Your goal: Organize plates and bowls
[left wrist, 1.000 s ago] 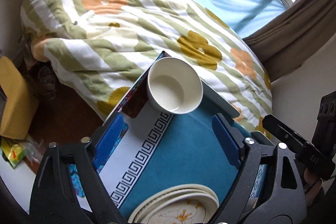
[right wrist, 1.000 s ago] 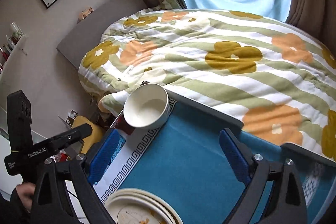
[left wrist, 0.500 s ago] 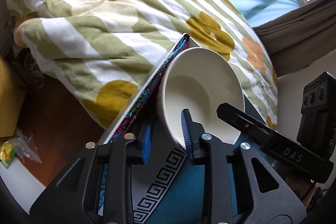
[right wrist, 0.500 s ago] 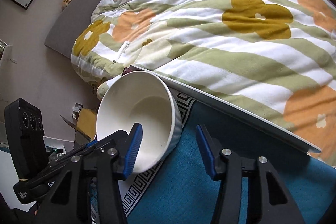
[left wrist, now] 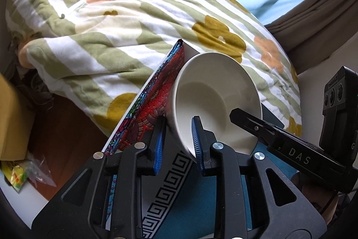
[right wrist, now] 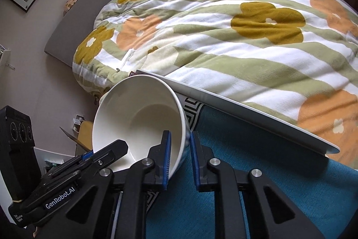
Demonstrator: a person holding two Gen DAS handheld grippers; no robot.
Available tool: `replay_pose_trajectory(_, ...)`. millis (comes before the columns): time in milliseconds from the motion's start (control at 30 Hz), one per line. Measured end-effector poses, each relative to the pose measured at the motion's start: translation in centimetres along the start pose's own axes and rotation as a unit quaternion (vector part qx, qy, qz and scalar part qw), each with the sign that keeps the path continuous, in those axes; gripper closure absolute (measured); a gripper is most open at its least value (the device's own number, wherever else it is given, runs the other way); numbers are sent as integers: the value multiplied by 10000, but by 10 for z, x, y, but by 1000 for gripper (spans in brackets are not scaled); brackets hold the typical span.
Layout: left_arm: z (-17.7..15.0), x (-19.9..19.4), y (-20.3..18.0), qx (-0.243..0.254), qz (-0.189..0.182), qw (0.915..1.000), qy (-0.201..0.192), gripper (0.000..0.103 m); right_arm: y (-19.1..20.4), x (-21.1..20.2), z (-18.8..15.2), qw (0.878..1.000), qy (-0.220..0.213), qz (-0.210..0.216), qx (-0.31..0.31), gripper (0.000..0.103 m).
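A white bowl is tilted up off the teal tablecloth, its mouth facing me. My left gripper is shut on the bowl's near left rim, one pad outside, one inside. My right gripper is shut on the bowl at its near right rim in the same way. Each gripper shows in the other's view: the right one at the bowl's right, the left one at the bowl's lower left. The stack of plates is out of view.
The table has a white edge and a teal cloth with a black key-pattern border. A bed with a flowered quilt lies close behind it. Brown floor and a plastic bag are at the left.
Both grippers moved forward to the bowl and shut on its rim, the left first, then the right. The bowl, flat on the table a second ago, is now tipped up toward me.
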State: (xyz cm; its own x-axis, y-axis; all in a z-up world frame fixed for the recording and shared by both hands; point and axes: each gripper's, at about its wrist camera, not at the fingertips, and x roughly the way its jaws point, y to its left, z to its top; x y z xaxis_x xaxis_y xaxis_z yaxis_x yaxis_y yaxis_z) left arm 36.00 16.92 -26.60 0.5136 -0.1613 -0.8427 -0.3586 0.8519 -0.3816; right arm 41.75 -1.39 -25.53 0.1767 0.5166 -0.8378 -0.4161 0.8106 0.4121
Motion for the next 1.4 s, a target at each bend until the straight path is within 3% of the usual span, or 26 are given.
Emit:
replay_pose_trajectory(267, -41, -56, -52, 303, -78, 9994, -168, 82, -5, -77, -41, 9995, -281, -61, 117, 87)
replay_pose_trajectory(700, -174, -127, -174, 897, -464, 9947, -215, 82, -60, -222, -165, 9955, -805, -354, 355, 87)
replay_pose_trajectory(933, -249, -134, -241, 1323, -730, 9885, 3, 82, -107, -287, -234, 9905, -1038, -658, 610, 87)
replay_pose_trajectory(1133, -309, -120, -279, 1547, -941, 9830, 307, 82, -144, -318, -289, 9863, -1049, -908, 888, 87)
replay_pose_trajectory(1400, -361, -90, -302, 1929, -536, 9774, 675, 82, -178, -317, -332, 9846, -853, -977, 1173, 87)
